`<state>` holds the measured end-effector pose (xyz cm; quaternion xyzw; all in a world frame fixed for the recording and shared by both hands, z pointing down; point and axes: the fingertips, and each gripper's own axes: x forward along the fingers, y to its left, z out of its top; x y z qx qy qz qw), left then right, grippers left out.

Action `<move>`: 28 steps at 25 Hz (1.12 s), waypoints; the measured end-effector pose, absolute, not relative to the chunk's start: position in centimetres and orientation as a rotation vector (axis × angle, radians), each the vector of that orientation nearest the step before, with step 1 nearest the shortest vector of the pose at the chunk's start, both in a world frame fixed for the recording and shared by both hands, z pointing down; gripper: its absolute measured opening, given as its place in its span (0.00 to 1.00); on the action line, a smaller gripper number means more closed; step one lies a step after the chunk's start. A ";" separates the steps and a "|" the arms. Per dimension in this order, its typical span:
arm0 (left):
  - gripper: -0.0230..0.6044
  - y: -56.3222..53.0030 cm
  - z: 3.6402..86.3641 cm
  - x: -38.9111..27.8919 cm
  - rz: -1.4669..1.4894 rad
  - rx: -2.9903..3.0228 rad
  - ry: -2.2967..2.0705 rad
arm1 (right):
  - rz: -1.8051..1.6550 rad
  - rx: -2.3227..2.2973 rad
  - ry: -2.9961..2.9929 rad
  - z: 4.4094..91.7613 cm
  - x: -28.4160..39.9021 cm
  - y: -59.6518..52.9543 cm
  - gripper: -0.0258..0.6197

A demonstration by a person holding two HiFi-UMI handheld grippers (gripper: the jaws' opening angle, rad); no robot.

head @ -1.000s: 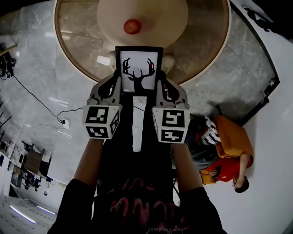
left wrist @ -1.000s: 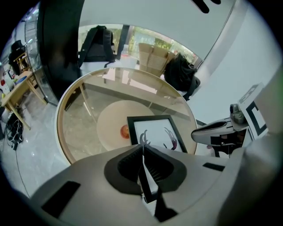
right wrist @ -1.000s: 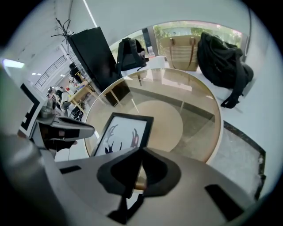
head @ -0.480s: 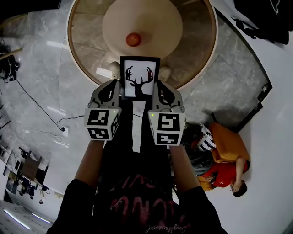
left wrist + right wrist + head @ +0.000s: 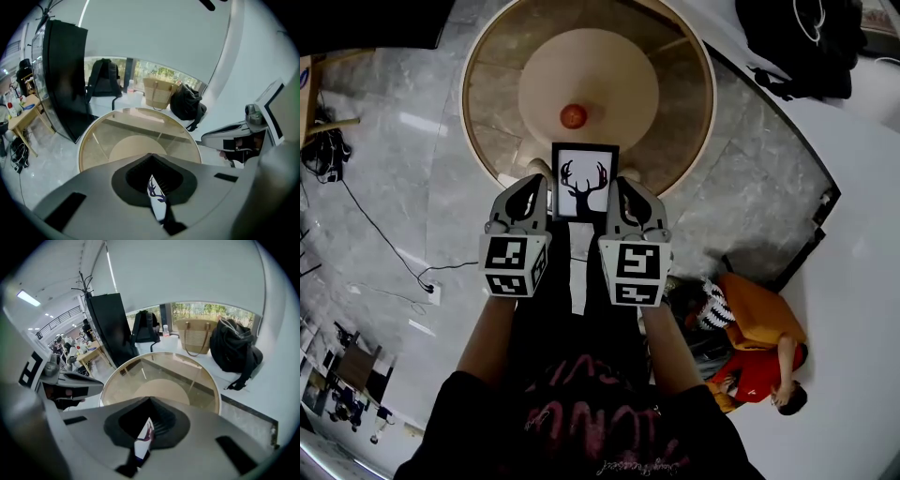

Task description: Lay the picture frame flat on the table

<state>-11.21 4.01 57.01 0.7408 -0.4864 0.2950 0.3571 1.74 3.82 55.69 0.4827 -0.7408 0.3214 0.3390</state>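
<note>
A black picture frame (image 5: pixel 584 182) with a deer-head silhouette on white is held up in the air, its face toward the head view, over the near rim of the round glass table (image 5: pixel 484 86). My left gripper (image 5: pixel 538 191) is shut on the frame's left edge and my right gripper (image 5: pixel 622 193) on its right edge. The left gripper view shows the picture frame (image 5: pixel 157 200) edge-on between the jaws. In the right gripper view the picture frame (image 5: pixel 142 442) sits the same way, above the glass table (image 5: pixel 112 380).
A small red ball (image 5: pixel 573 115) lies under the glass on the table's round base. A person in orange and red (image 5: pixel 759 330) sits on the floor at right. A black backpack (image 5: pixel 146 328), woven tote (image 5: pixel 194 336) and black bag (image 5: pixel 233 353) stand beyond the table. Cables (image 5: pixel 375 223) trail at left.
In the head view the table, the frame and both grippers have grown smaller and slid lower. Both grippers keep their hold on the frame's side edges.
</note>
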 end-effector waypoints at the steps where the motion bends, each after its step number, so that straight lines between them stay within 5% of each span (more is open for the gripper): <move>1: 0.05 3.9 56.4 -11.1 0.756 1.917 -1.261 | 0.830 1.263 -1.935 55.1 1.7 3.7 0.07; 28: 0.05 -1.5 38.9 -10.0 0.610 2.163 -1.396 | 0.558 1.366 -2.131 37.3 0.8 -1.7 0.07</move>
